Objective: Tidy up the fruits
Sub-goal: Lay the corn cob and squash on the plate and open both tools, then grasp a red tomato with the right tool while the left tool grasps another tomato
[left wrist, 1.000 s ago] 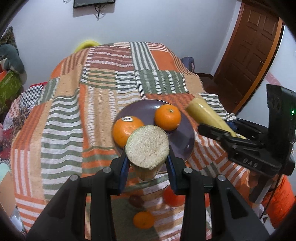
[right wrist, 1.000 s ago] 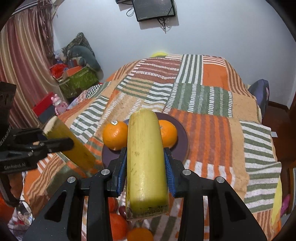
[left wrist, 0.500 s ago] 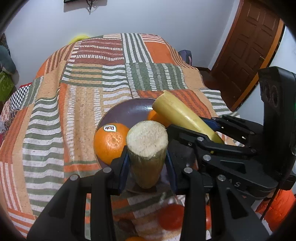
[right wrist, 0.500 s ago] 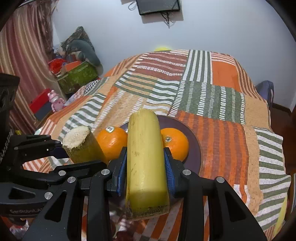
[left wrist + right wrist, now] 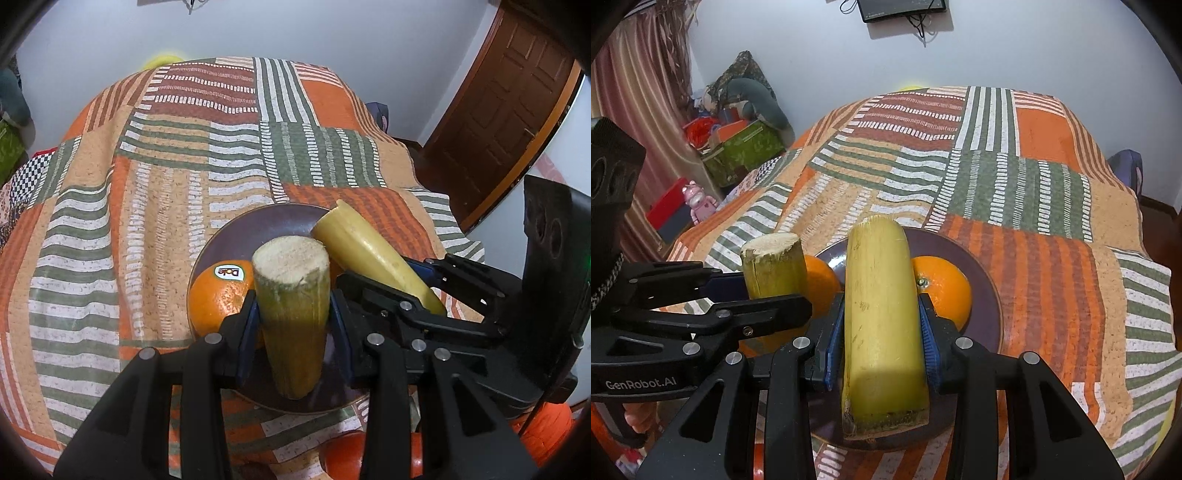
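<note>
A dark purple plate (image 5: 258, 225) sits on the patchwork cover and carries two oranges: one with a sticker (image 5: 214, 295) and one at the right (image 5: 945, 291). My left gripper (image 5: 291, 321) is shut on a greenish cut stalk piece (image 5: 291, 295), held upright with its lower end just above the plate's near part. My right gripper (image 5: 881, 332) is shut on a longer pale yellow stalk piece (image 5: 879, 295), which slants over the plate between the oranges. The two grippers sit side by side and very close together. The stalks partly hide both oranges.
A patchwork cover (image 5: 184, 166) spreads over the whole surface. Loose oranges (image 5: 343, 454) lie near the front edge below the grippers. A wooden door (image 5: 498, 110) stands at the right. Boxes and toys (image 5: 746, 147) pile up at the left wall.
Both grippers have come forward and down over the plate, each still holding its stalk piece. They have drawn close together, and the plate now looks larger in both views.
</note>
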`<state>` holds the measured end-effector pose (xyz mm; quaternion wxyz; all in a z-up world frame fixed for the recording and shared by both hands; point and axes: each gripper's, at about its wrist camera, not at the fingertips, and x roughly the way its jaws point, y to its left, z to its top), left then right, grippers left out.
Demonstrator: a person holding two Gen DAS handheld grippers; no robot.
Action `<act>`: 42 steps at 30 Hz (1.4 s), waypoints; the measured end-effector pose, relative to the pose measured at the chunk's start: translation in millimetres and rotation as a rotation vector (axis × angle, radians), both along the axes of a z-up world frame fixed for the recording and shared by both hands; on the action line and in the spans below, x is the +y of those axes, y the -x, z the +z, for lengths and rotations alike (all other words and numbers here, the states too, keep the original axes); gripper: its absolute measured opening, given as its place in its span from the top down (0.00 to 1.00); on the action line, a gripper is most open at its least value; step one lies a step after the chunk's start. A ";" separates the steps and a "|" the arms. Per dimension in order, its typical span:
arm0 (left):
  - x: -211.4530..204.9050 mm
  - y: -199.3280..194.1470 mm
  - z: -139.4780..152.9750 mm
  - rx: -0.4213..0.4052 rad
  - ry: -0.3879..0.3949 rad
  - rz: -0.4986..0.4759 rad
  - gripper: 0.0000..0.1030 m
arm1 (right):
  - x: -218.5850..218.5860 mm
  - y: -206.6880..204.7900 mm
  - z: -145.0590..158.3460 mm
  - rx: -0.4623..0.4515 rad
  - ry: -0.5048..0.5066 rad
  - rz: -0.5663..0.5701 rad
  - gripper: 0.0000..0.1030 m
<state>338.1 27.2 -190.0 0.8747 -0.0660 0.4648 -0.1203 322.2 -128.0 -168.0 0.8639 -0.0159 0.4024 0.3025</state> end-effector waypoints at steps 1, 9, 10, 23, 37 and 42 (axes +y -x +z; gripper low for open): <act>-0.1 -0.1 0.0 0.002 0.001 0.000 0.64 | 0.3 0.2 0.0 -0.002 0.005 0.001 0.67; 0.8 3.8 1.6 -0.001 -0.011 0.012 0.62 | 3.1 4.7 -1.2 -0.016 0.058 0.022 0.65; 0.7 4.4 2.1 0.000 -0.017 0.016 0.59 | 2.5 4.7 -1.4 -0.013 0.056 0.022 0.65; -9.6 24.4 16.1 -0.039 -0.055 0.007 0.54 | -6.7 20.4 11.7 -0.061 0.071 0.032 0.64; 3.4 74.9 38.4 -0.088 -0.122 0.035 0.54 | -11.7 49.2 25.7 -0.085 0.091 0.014 0.59; 7.7 102.8 44.2 -0.110 -0.146 0.052 0.40 | -22.7 68.6 33.4 -0.092 0.085 -0.009 0.49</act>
